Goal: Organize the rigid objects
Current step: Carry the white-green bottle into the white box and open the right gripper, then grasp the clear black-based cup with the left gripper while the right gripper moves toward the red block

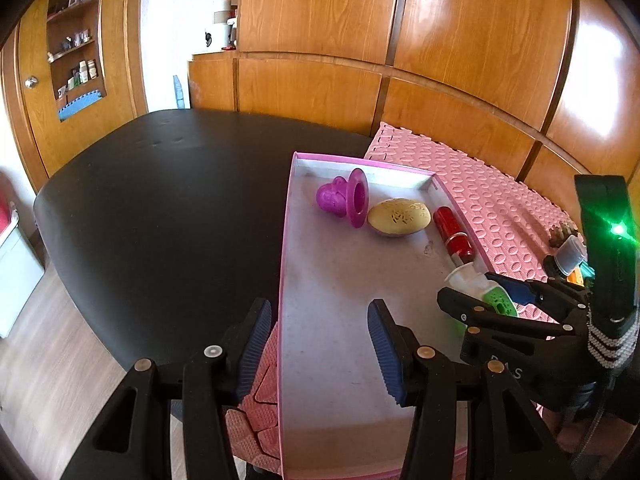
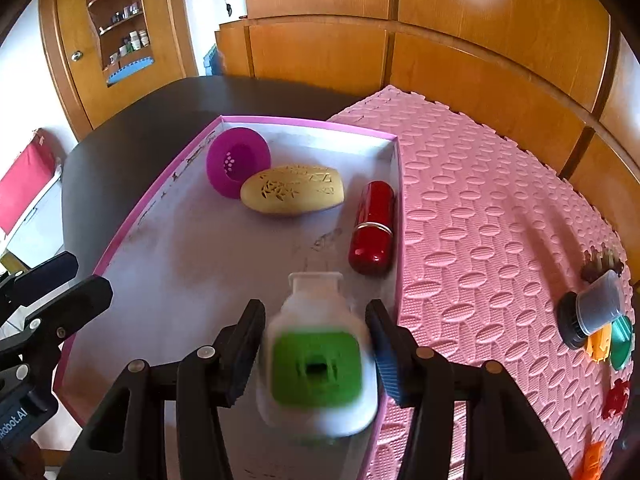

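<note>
A pink-rimmed shallow box (image 1: 286,220) (image 2: 160,192) lies on the black table (image 1: 160,200). A purple toy (image 1: 348,198) (image 2: 236,162), a yellow carved egg shape (image 1: 400,216) (image 2: 294,190) and a red cylinder (image 1: 452,232) (image 2: 372,228) lie at its far end. My right gripper (image 2: 314,348) (image 1: 472,286) is shut on a white and green object (image 2: 316,360) (image 1: 468,280), held over the box beside its right wall. My left gripper (image 1: 320,348) is open. Its fingers straddle the box's left wall near the front, and neither pad presses on it.
A pink foam mat (image 1: 480,192) (image 2: 480,200) lies to the right of the box. At its right edge sit a grey cup (image 2: 600,306), a green disc (image 2: 622,342), orange pieces (image 2: 598,344), a red piece (image 2: 616,400) and a brown piece (image 2: 600,264). Wooden cabinets stand behind the table.
</note>
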